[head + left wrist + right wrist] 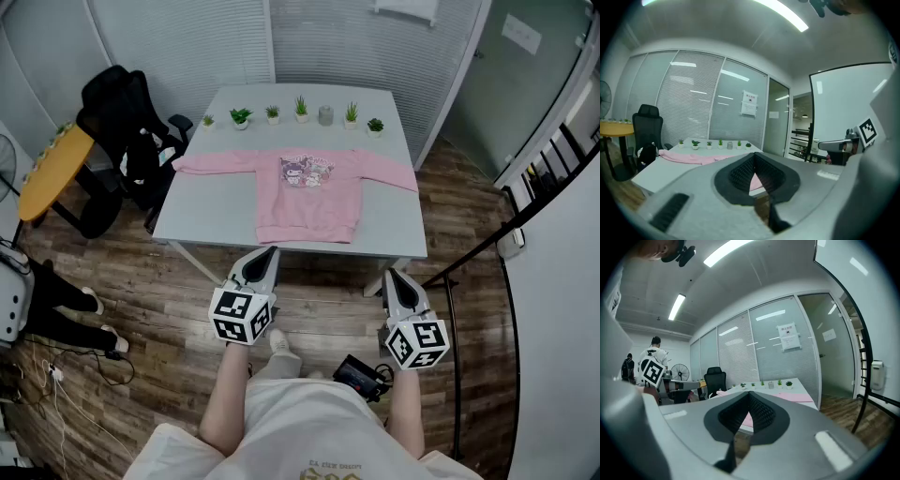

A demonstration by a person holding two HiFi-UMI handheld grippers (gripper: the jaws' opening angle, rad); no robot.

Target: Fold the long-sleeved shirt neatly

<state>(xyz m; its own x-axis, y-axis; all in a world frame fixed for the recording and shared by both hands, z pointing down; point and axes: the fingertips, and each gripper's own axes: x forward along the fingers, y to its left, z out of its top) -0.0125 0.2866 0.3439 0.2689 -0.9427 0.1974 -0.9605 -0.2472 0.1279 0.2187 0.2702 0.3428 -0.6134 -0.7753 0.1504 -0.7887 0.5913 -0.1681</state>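
Pink shirt (307, 192) flat on grey surface (398, 230), centre frame; plant pots (300, 111) at far edge, office chair (122, 122) upper left. L gripper (270, 251) & R gripper (391, 275): jaws pressed together, empty.

shirt (307, 192): pink, cartoon print on chest | table (394, 234): pale grey | chair (117, 122): black | my left gripper (270, 251), my right gripper (389, 274): grey, black-and-white square-marker pattern

Left tool (761, 176) closed, empty; pink shirt (691, 158) on table (661, 171).
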